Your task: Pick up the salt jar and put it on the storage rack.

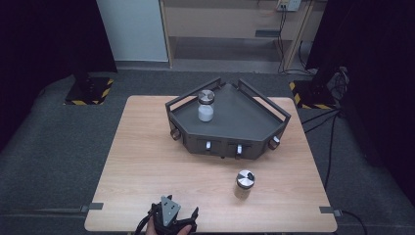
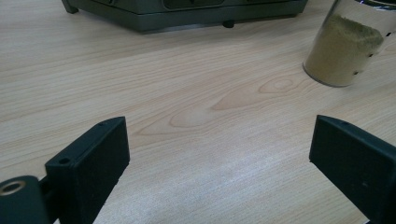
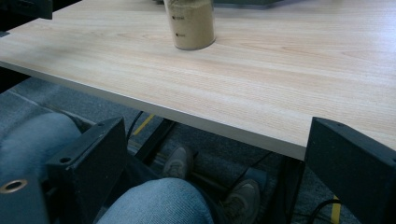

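A glass jar of white powder (image 1: pixel 206 107) with a metal lid stands on a dark grey tray (image 1: pixel 244 122) at the far middle of the table. A second jar, holding tan powder (image 1: pixel 244 184), stands on the bare wood in front of the tray. My left gripper (image 1: pixel 172 214) is at the table's front edge, left of the tan jar. It is open (image 2: pixel 219 158) just above the wood, with the tan jar (image 2: pixel 343 46) ahead to the right. My right gripper (image 3: pixel 217 158) is open, held off the front edge above the person's knees, facing the tan jar (image 3: pixel 189 23).
The tray has raised handle rails and knobs along its front wall (image 2: pixel 187 11). The wooden table (image 1: pixel 147 161) stands on grey carpet. Under its front edge are the person's jeans (image 3: pixel 159 200), shoes (image 3: pixel 180 161) and cables.
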Demonstrator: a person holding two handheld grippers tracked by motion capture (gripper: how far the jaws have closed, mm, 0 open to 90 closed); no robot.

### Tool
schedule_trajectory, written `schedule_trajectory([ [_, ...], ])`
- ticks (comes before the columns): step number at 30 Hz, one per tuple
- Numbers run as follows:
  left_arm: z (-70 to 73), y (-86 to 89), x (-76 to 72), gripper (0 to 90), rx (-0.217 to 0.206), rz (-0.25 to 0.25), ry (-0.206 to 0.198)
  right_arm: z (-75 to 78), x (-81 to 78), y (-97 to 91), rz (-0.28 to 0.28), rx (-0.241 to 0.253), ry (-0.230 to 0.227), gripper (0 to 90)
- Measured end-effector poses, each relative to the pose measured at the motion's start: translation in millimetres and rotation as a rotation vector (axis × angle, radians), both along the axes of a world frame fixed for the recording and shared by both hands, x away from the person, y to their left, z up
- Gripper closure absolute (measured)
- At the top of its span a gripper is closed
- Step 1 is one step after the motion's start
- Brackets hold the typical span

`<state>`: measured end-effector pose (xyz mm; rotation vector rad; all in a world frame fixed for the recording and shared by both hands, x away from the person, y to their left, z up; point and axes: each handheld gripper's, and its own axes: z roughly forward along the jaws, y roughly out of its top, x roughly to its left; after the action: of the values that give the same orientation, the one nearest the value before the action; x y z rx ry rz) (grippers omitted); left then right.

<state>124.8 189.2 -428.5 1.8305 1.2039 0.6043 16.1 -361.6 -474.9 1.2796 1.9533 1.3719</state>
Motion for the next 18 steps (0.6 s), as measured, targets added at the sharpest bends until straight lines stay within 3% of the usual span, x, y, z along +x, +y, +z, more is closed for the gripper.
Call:
schedule_trajectory([
  [12,-1.2,1.8,0.3,4.0,0.000,0.007,0.008,-0.6,2.6,-0.7,0.015,0.010,0.010,6.4],
  [18,-0.4,0.6,-1.8,4.0,0.000,0.009,-0.009,0.0,0.7,-1.0,0.010,0.008,0.000,6.4],
])
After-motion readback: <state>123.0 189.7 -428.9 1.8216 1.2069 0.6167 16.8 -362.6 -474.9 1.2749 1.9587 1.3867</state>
